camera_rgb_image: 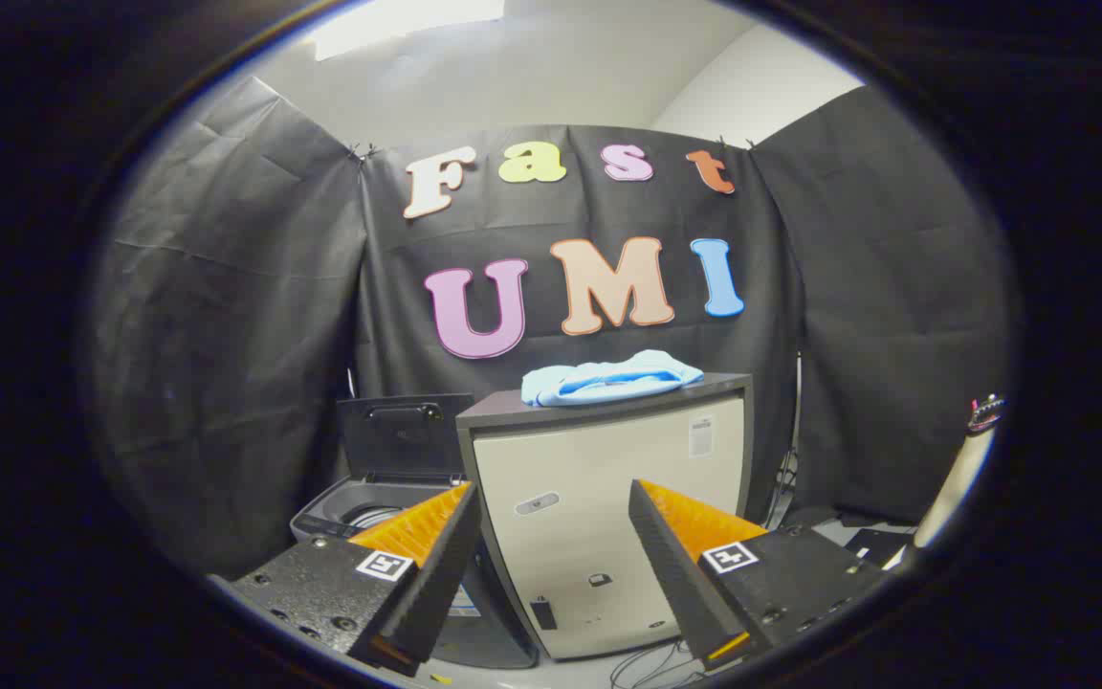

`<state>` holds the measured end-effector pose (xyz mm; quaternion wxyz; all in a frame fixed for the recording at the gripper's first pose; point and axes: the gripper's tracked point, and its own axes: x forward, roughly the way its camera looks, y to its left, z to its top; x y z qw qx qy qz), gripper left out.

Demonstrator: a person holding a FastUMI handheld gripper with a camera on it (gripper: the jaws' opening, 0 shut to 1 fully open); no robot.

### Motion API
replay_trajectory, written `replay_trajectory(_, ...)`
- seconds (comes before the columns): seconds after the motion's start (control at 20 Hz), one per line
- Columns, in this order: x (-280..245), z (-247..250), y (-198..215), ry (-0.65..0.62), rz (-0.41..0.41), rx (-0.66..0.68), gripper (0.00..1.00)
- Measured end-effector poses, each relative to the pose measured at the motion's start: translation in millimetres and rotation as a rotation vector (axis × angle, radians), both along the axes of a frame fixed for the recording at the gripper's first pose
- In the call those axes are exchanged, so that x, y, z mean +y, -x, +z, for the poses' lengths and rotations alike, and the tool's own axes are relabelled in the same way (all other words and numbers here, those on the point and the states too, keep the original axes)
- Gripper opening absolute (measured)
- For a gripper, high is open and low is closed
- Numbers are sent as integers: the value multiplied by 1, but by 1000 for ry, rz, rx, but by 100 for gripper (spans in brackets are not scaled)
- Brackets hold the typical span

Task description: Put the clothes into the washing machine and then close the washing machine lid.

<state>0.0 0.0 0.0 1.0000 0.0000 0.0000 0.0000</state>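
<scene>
Draping the whole back of the booth, black cloth (226, 316) hangs in creased panels pinned at the top, with a pale wall and ceiling (551, 77) showing above it and a bright ceiling light (398, 21) overhead. Ahead of the gripper stands a cream-fronted cabinet (608, 517) with a dark grey top, a small sticker near its upper corner and a few small fittings low on its door. Beside it, lower and further back, sits the washing machine (360, 512), its dark lid (403, 438) raised upright so the drum opening shows. A light blue garment (608, 378) lies bunched on the cabinet's top, well beyond the fingertips. The gripper (551, 507) hangs released, fingers spread wide with nothing between them, framing the cabinet's front. Thin cables (647, 665) trail on the pale floor below the cabinet. A cream-coloured rod-like object (958, 474) with a dark tip leans off to the far side.
</scene>
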Motion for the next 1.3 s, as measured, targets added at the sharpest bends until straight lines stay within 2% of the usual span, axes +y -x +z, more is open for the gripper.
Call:
replay_trajectory(0.35,0,2,1,11,-1,-2,94)
replay_trajectory(0.75,-19,4,-5,39,-76,-12,94)
replay_trajectory(0.95,-10,8,-17,70,-66,0,94)
replay_trajectory(1.05,-2,11,-30,99,-38,29,94)
replay_trajectory(1.3,7,36,-66,277,-24,56,95)
